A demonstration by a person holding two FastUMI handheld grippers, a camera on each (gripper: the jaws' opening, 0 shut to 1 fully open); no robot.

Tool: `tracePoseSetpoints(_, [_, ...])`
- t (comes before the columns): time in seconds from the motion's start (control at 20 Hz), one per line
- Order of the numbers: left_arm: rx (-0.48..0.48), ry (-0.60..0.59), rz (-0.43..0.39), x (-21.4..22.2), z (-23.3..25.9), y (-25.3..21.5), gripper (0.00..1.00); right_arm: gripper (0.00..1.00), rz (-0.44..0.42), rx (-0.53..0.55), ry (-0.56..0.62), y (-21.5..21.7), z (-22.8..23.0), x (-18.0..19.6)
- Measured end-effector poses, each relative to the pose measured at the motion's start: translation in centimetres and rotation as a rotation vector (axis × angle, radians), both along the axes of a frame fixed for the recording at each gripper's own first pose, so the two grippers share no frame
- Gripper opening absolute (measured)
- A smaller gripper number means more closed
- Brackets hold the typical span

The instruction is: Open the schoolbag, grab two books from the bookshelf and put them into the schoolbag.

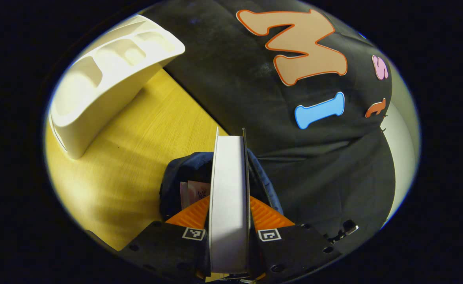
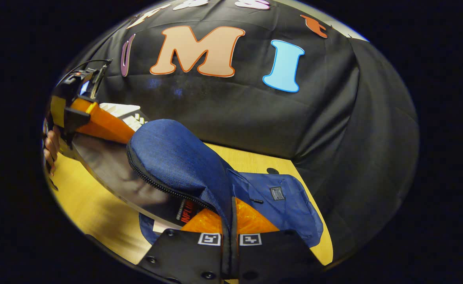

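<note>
Two grippers share the work: my right gripper [image 2: 230, 232] pinches the schoolbag [image 2: 184, 165] flap, holding its mouth wide, while my left gripper [image 1: 229, 221] clamps a book [image 1: 229, 189] edge-on over that opening. Farther off at ten o'clock, the bookshelf [image 1: 105, 79] rests on the bench [image 1: 137, 157].

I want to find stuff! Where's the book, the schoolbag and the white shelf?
book [image 1: 228, 189]: left gripper view, its white page edge.
schoolbag [image 2: 176, 157]: right gripper view, its blue flap.
white shelf [image 1: 109, 75]: left gripper view, its top.
</note>
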State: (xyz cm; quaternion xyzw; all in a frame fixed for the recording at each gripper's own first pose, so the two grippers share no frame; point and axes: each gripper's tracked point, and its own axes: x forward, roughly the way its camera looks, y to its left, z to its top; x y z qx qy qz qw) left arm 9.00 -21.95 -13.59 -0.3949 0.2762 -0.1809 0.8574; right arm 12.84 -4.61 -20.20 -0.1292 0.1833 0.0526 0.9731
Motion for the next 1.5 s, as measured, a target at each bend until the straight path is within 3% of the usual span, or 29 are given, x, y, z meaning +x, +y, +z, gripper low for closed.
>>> tracePoseSetpoints(0.1, [-0.054,0.006,-0.003,0.7,-0.9,-1.6,0.34,0.06,0.006,0.003,-0.012,0.1,0.1,0.0])
tracePoseSetpoints(0.2, [-0.108,0.008,0.011,1.2,-1.8,-2.5,0.34,0.01,0.011,0.007,-0.025,0.1,0.2,0.0])
tracePoseSetpoints(0.4, [-0.182,-0.001,0.050,2.4,-3.3,-4.0,0.34,0.06,0.031,0.000,-0.047,0.3,0.4,-0.2])
tracePoseSetpoints(0.5, [-0.200,-0.003,0.051,2.5,-4.3,-5.0,0.34,0.01,0.042,-0.003,-0.056,0.6,0.4,-0.4])
tracePoseSetpoints(0.8, [-0.284,0.056,0.009,2.9,-8.1,-9.9,0.34,0.05,0.079,-0.055,-0.071,1.3,-0.1,-1.1])
tracePoseSetpoints(1.0, [-0.282,0.069,-0.021,3.1,-9.1,-11.9,0.36,0.05,0.083,-0.056,-0.069,1.2,-0.4,-1.3])
tracePoseSetpoints(1.25, [-0.231,0.059,0.022,3.2,-8.7,-11.1,0.38,0.03,0.088,-0.047,-0.063,1.2,-0.6,-1.2])
tracePoseSetpoints(1.3, [-0.208,0.041,0.038,3.0,-8.1,-10.3,0.53,0.03,0.087,-0.044,-0.062,1.2,-0.7,-1.2])
tracePoseSetpoints(1.35, [-0.179,0.017,0.049,2.6,-7.5,-9.5,0.48,0.04,0.085,-0.040,-0.058,1.1,-0.8,-1.4])
tracePoseSetpoints(1.45, [-0.063,0.006,0.061,1.1,-7.7,-7.5,0.80,0.06,0.094,-0.008,-0.036,1.2,-1.1,-1.7])
tracePoseSetpoints(1.5, [-0.005,0.005,0.066,0.4,-7.8,-6.4,0.97,0.12,0.088,0.009,-0.027,1.2,-1.3,-1.8])
